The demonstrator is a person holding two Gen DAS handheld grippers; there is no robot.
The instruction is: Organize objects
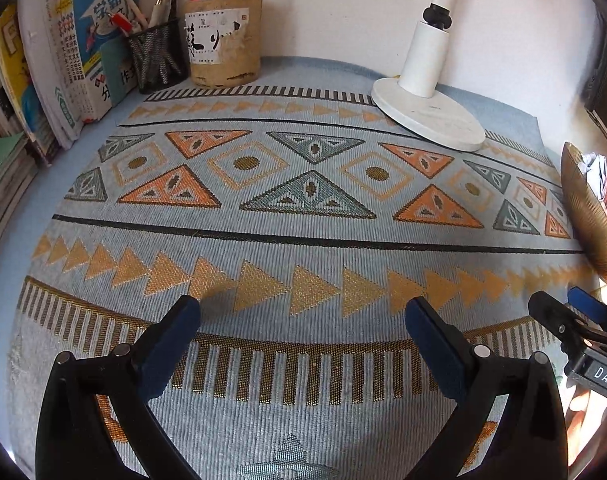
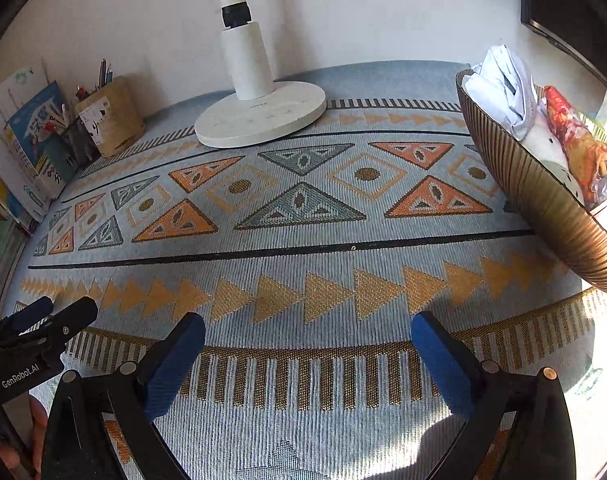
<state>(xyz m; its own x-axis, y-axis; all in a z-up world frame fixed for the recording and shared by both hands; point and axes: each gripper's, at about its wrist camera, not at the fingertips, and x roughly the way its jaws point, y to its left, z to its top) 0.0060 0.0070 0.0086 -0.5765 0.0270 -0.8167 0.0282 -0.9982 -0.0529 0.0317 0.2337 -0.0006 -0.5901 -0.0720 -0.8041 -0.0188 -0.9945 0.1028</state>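
We are holding both grippers low over the patterned cloth [image 1: 303, 216], left gripper [image 1: 302, 312] and right gripper [image 2: 308, 330] both spread wide and gripping nothing. Nothing is lying loose; everything seems stowed: pens in the mesh cup [image 1: 157, 60] and labelled holder [image 1: 223, 42], wrappers in the ribbed bowl [image 2: 543, 192]. Next move is probably pulling back. Reading "DAS", "GenRobot.AI"; book print illegible.
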